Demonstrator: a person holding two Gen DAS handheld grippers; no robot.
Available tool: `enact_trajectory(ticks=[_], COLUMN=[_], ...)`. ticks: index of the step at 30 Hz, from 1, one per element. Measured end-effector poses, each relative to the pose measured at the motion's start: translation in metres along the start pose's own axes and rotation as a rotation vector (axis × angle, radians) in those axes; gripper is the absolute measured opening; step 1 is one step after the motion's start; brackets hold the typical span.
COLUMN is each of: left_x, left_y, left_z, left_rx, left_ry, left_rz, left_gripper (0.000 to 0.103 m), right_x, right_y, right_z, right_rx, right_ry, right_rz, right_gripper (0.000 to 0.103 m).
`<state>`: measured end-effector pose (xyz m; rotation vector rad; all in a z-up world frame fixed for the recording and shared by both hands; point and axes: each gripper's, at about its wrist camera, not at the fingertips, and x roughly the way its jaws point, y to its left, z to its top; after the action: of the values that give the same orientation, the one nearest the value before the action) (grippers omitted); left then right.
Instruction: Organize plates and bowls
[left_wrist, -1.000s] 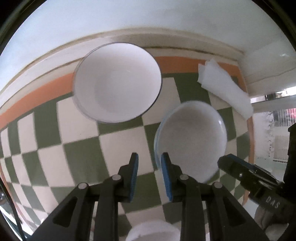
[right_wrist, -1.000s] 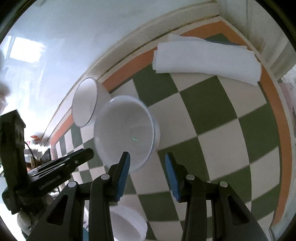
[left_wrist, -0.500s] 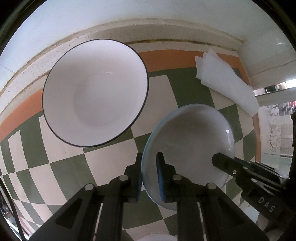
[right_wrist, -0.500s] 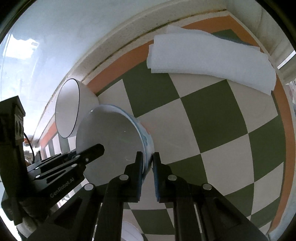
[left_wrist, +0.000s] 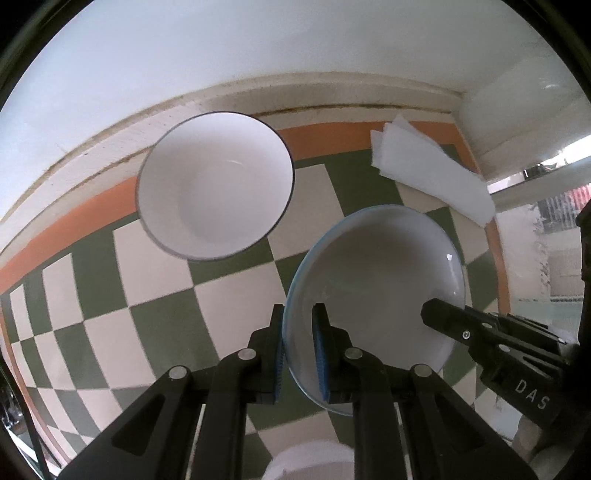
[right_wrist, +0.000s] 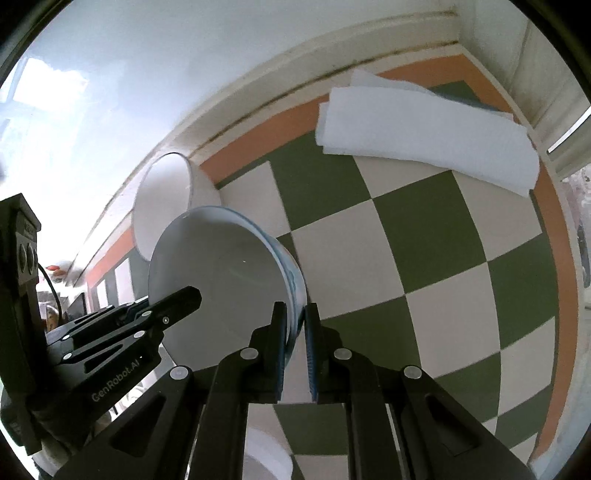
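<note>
A blue-rimmed white bowl (left_wrist: 373, 280) is held above the checkered tablecloth (left_wrist: 155, 325) by both grippers. My left gripper (left_wrist: 299, 354) is shut on its near-left rim. My right gripper (right_wrist: 294, 347) is shut on the opposite rim of the same bowl (right_wrist: 221, 288). A larger white bowl with a dark rim (left_wrist: 214, 192) rests on the cloth near the back wall, to the left of the held bowl; in the right wrist view it (right_wrist: 162, 206) shows behind the held bowl.
A folded white cloth (left_wrist: 428, 173) lies at the back right by the wall corner, also in the right wrist view (right_wrist: 424, 129). Another white dish (left_wrist: 310, 461) shows at the bottom edge under the grippers. The wall runs along the table's back.
Both grippers went from open to shut on the blue-rimmed bowl's opposite rims. The bowl has come up off the cloth, and the dark-rimmed bowl now appears farther away.
</note>
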<state>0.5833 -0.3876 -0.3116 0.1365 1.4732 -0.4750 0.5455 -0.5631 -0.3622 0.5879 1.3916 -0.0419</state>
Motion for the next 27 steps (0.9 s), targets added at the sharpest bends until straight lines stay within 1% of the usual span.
enact_trajectory(ticks=[3, 6, 8, 9, 10, 11, 14, 15, 16, 17, 18, 21, 25, 27], left_x=[-0.015, -0.035, -0.046, -0.050, -0.053, -0.057, -0.062, -0.062, -0.059, -0.058, -0.057, -0.048, -0.034, -0.025], left_y=[-0.004, -0.006, -0.008, -0.008, -0.009, -0.009, -0.005, -0.005, -0.007, -0.006, -0.005, -0.002, 0.004, 0.006], left_z=[-0.014, -0.035, -0.050, -0.056, -0.064, -0.073, -0.098, -0.104, -0.112, -0.119, -0.126, -0.145, -0.159, -0.162], left_rx=[0.003, 0.012, 0.020, 0.023, 0.025, 0.026, 0.021, 0.019, 0.021, 0.023, 0.020, 0.020, 0.009, 0.003], left_ry=[-0.010, -0.025, -0.036, -0.038, -0.038, -0.036, -0.020, -0.015, -0.008, -0.001, 0.007, 0.039, 0.073, 0.091], left_rz=[-0.009, -0.015, -0.016, -0.015, -0.014, -0.019, -0.026, -0.028, -0.027, -0.028, -0.030, -0.031, -0.024, -0.019], left_gripper=[0.012, 0.012, 0.012, 0.012, 0.012, 0.012, 0.012, 0.012, 0.012, 0.012, 0.012, 0.012, 0.012, 0.012], right_x=[-0.018, -0.035, -0.047, -0.056, -0.056, -0.060, -0.069, -0.069, -0.071, -0.071, -0.071, -0.067, -0.053, -0.043], right_y=[0.006, 0.014, 0.017, 0.021, 0.021, 0.022, 0.028, 0.029, 0.031, 0.031, 0.031, 0.030, 0.026, 0.023], right_z=[-0.010, -0.029, -0.043, -0.058, -0.058, -0.065, -0.095, -0.104, -0.124, -0.133, -0.133, -0.155, -0.178, -0.182], right_rx=[-0.012, -0.027, -0.039, -0.054, -0.054, -0.058, -0.074, -0.075, -0.083, -0.083, -0.083, -0.081, -0.068, -0.061], right_ry=[-0.017, -0.033, -0.037, -0.042, -0.042, -0.041, -0.031, -0.027, -0.012, -0.006, -0.006, 0.020, 0.062, 0.081], right_rz=[0.013, 0.027, 0.033, 0.032, 0.032, 0.032, 0.033, 0.034, 0.032, 0.034, 0.034, 0.033, 0.028, 0.025], right_gripper=[0.011, 0.011, 0.011, 0.011, 0.011, 0.011, 0.012, 0.012, 0.012, 0.012, 0.012, 0.012, 0.012, 0.012])
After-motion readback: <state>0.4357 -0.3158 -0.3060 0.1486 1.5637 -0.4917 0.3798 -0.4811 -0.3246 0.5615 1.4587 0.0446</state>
